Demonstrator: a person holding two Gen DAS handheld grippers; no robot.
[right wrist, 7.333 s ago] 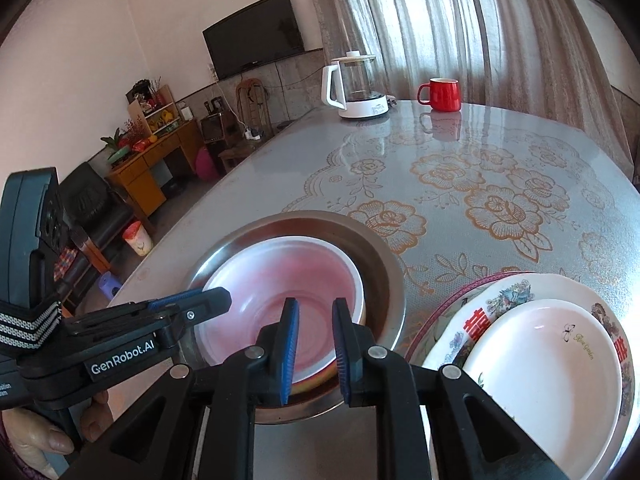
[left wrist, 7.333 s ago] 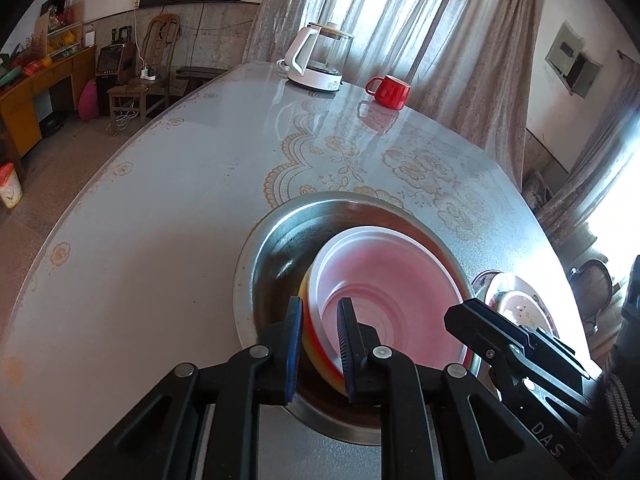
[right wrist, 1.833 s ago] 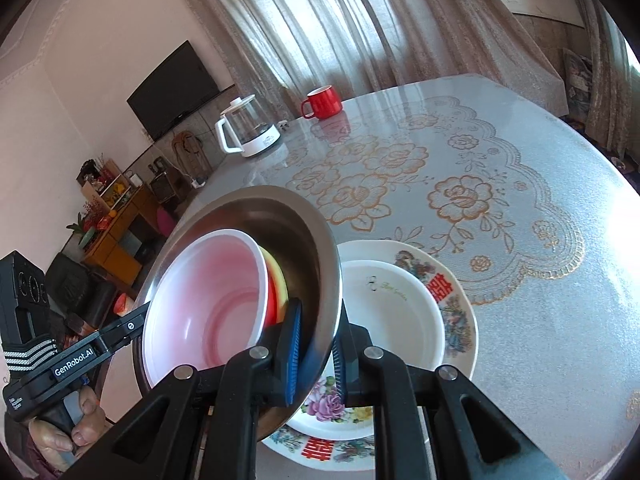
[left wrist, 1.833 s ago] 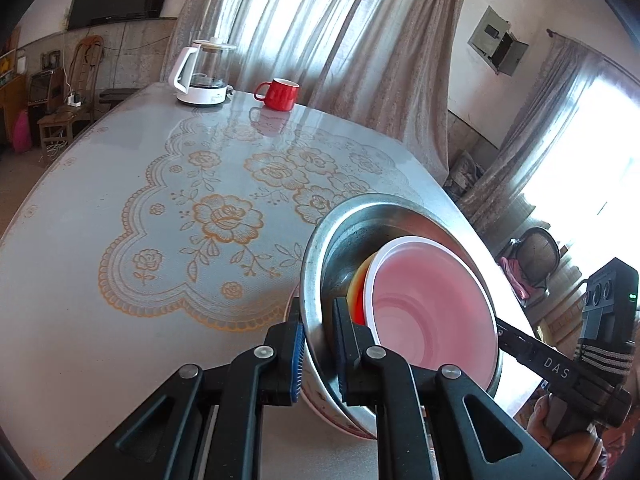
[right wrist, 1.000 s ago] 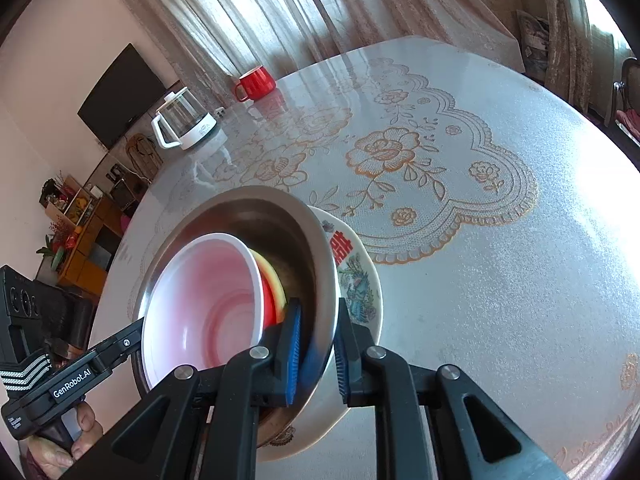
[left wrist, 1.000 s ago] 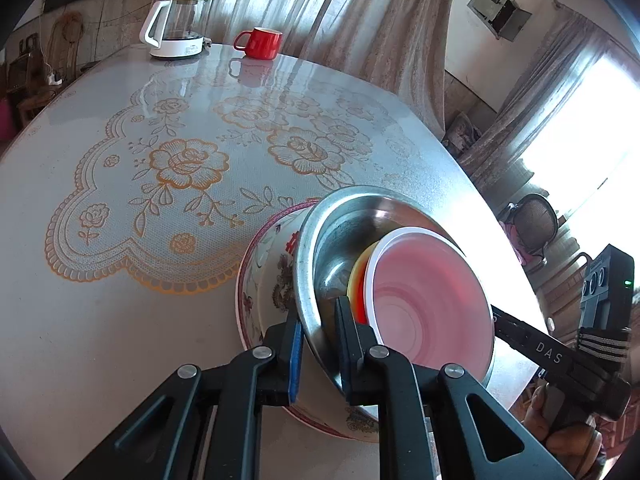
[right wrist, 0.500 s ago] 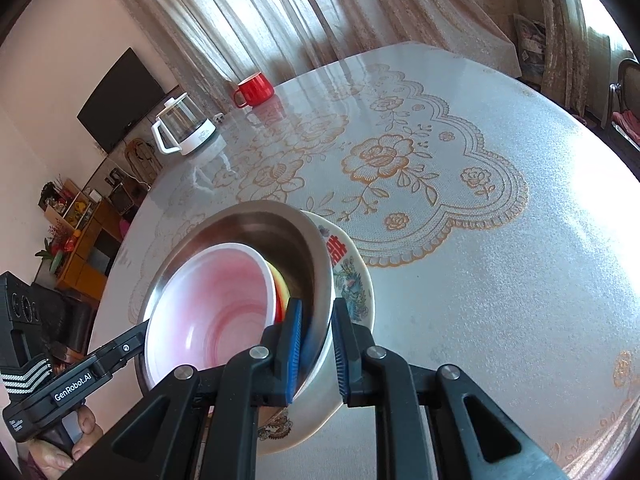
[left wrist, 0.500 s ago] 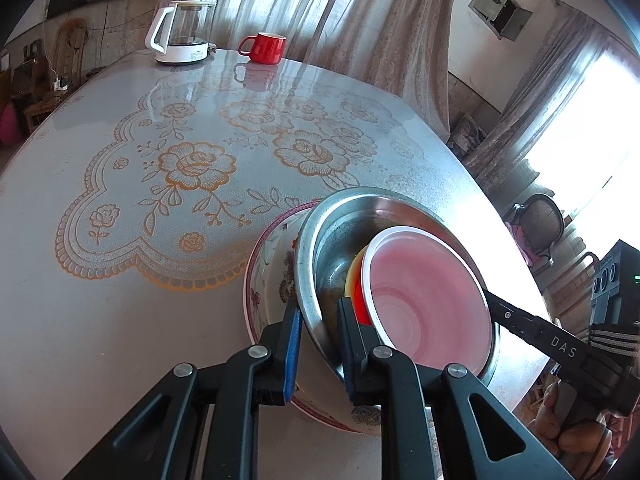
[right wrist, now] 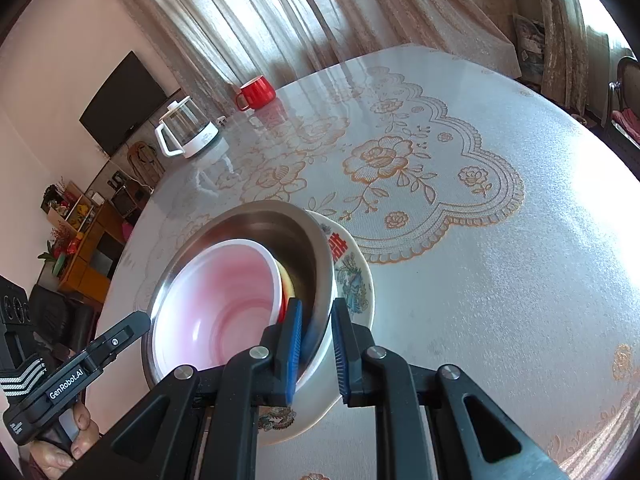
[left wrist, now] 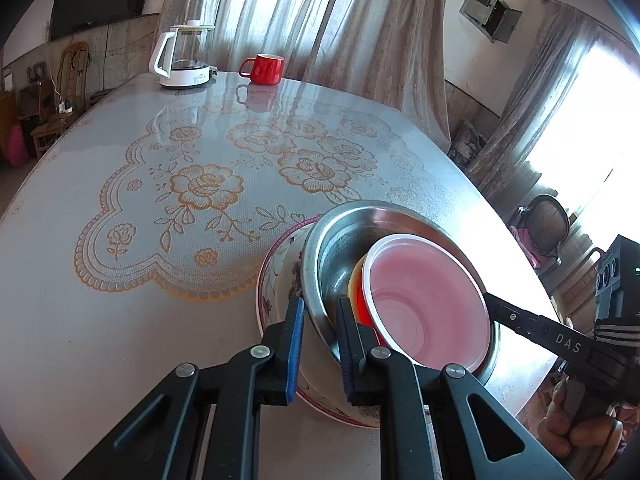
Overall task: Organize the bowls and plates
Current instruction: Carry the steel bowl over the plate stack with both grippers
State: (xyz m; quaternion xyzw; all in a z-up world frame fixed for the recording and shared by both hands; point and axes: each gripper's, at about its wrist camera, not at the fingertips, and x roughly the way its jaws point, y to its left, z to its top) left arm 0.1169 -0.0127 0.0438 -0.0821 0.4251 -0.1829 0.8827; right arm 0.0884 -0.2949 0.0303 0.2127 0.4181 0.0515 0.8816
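Steel basin (left wrist: pixel 332 248) holds pink bowl (left wrist: pixel 428 304); atop floral plate (right wrist: pixel 352 280).

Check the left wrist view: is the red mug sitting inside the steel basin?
No. The red mug stands far across the table beside the kettle, while the steel basin holds only a pink bowl.

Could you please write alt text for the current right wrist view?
The right gripper straddles the rim of a steel bowl holding a pink bowl, set on a floral plate; red mug and kettle stand beyond.
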